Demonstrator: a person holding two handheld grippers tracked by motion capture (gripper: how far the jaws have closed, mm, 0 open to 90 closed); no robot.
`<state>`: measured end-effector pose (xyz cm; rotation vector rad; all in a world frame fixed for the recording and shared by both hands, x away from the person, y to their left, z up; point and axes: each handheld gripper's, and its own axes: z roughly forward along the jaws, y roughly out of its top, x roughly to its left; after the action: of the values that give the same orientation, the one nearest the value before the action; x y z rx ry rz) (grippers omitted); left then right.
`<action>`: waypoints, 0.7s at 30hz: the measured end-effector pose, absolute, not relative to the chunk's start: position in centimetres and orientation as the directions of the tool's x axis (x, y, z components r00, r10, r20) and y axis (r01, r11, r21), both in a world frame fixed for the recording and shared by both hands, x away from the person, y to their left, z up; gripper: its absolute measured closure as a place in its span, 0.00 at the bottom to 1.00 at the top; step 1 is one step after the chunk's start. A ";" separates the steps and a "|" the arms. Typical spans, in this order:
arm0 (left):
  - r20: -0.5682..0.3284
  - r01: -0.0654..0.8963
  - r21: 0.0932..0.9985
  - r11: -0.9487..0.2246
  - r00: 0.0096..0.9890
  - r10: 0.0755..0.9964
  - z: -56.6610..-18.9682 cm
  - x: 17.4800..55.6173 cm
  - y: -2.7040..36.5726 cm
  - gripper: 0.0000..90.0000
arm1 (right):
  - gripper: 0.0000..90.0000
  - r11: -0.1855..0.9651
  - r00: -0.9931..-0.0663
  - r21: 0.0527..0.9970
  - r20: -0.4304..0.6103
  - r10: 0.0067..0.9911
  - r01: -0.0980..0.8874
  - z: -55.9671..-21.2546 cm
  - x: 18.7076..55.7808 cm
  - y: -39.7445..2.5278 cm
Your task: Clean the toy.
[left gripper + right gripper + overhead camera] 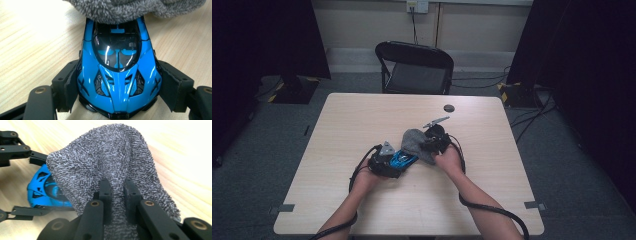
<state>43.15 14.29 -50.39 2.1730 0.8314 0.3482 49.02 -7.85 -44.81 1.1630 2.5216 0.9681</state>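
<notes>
1. Two grips: my left gripper clamps the blue toy car by its sides, mid-desk.
2. My right gripper pinches the grey terry cloth, draped over the car's far end.

A glossy, smooth blue plastic toy car is seen between the matt black pads of the left gripper; a rough grey terry cloth is pinched by the right gripper, above a smooth pale wood-grain desk
</notes>
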 end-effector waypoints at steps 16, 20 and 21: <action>-0.018 0.451 0.745 -0.491 0.750 0.662 -50.4 43.1 14.3 0.29 | 0.89 0.415 -0.603 0.636 0.101 0.791 0.651 -44.9 50.7 -9.9; -0.018 0.451 0.745 -0.491 0.750 0.662 -50.4 43.1 14.3 0.29 | 0.89 0.397 -0.583 0.638 0.101 0.806 0.659 -45.1 51.1 -10.3; -0.018 0.451 0.745 -0.491 0.750 0.662 -50.4 43.1 14.3 0.29 | 0.89 0.389 -0.578 0.639 0.107 0.809 0.664 -45.1 51.2 -10.4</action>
<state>43.14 14.29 -50.39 2.1723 0.8315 0.3480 51.19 -10.38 -45.11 1.3090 2.4251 0.9584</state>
